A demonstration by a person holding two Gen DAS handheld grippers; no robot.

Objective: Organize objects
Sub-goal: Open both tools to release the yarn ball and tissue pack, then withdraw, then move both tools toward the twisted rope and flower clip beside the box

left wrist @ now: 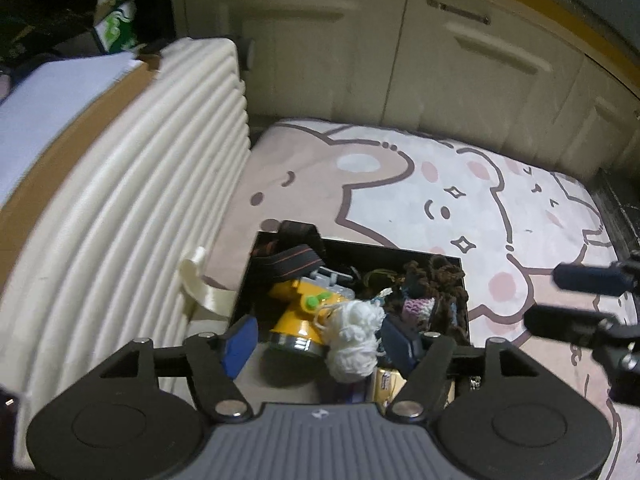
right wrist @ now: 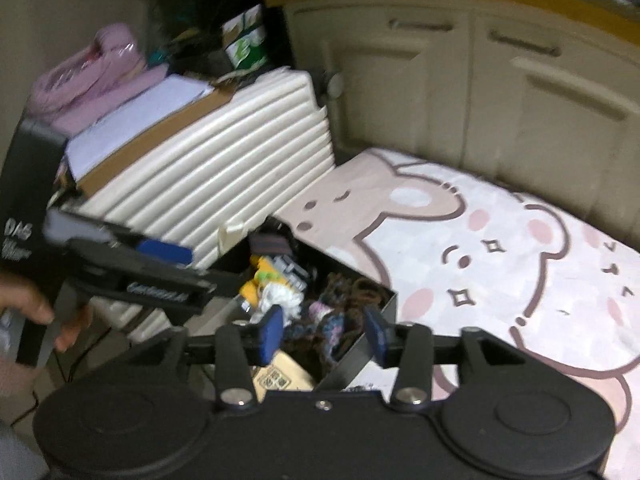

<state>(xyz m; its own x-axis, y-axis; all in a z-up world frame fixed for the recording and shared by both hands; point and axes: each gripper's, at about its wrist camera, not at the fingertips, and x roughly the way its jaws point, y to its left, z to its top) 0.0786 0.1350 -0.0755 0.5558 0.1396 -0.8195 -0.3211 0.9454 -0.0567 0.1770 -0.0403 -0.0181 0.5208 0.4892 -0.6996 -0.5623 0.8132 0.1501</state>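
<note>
A black open box (left wrist: 360, 246) sits on the bear-print rug and holds a yellow headlamp (left wrist: 298, 320) with a striped strap, a white yarn ball (left wrist: 356, 340), brown and purple knitted pieces (left wrist: 430, 292) and a small carton. My left gripper (left wrist: 320, 340) hovers open over the box, its blue pads either side of the headlamp and white yarn, holding nothing. My right gripper (right wrist: 326, 332) is open above the box's (right wrist: 390, 304) near corner, over the knitted pieces (right wrist: 332, 312). The left gripper (right wrist: 160, 276) shows at the left of the right wrist view.
A cream ribbed suitcase (left wrist: 132, 200) lies left of the box with cardboard and white paper on top. Cream cabinet doors (left wrist: 440, 60) stand behind the rug (left wrist: 460, 200). A pink bundle (right wrist: 92, 76) and a black carton (right wrist: 24, 240) are at far left.
</note>
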